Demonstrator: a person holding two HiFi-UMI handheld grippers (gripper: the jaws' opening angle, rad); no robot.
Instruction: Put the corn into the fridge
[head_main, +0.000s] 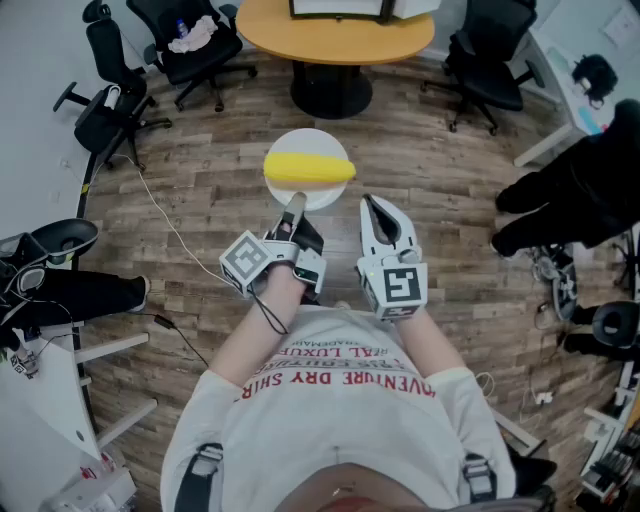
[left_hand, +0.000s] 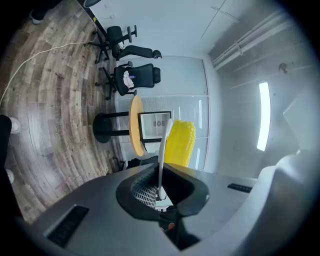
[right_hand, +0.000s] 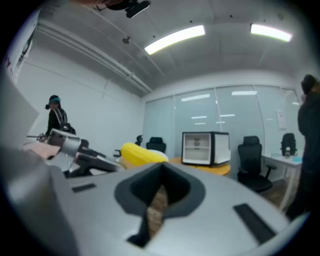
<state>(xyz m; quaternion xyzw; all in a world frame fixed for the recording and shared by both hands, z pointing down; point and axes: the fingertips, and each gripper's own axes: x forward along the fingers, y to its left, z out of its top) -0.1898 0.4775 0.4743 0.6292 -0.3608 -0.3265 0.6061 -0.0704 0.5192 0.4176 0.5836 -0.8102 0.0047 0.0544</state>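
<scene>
Nearest, the left gripper pinches the rim of a white plate, held out above the floor. The corn lies crosswise on that plate. Just beside it, the right gripper has its jaws pressed together on nothing. Underfoot is a wood-plank floor, with a white cable trailing at the left. Open floor runs on to a round table bearing the small fridge. Office chairs flank the table, and a dark-clothed person occupies the right edge.
</scene>
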